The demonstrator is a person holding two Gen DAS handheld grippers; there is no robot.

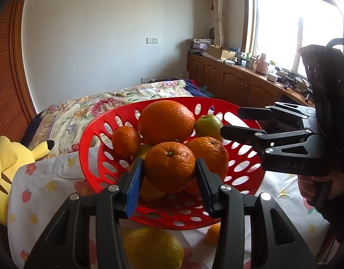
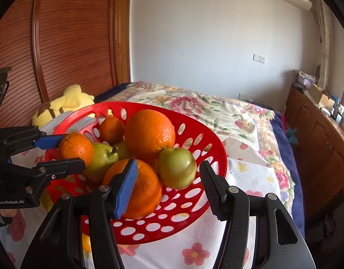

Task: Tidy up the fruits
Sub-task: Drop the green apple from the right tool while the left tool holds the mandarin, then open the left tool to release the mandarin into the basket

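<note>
At the near edge of the flowered cloth [image 1: 48,192] a lemon [image 1: 153,250] and a small orange [image 1: 213,233] lie loose, outside the red basket [image 1: 93,157]. Just past them the left gripper [image 1: 169,171] is clenched on an orange [image 1: 169,167] at the front of the heap, its pads pressed on both sides of it. The right gripper [image 2: 167,179] hangs over the basket's right side with its jaws released and standing apart, a green apple [image 2: 177,168] between them but untouched. Behind sit a pear [image 2: 100,159], a big orange [image 2: 149,131] on top and a little one [image 2: 111,130] at the far rim.

The risk, as I judge it: the gripped orange looks wedged under its neighbours, so pulling it could roll the big one out, or tip the light basket. A round skin may also slip from the pads.
</note>
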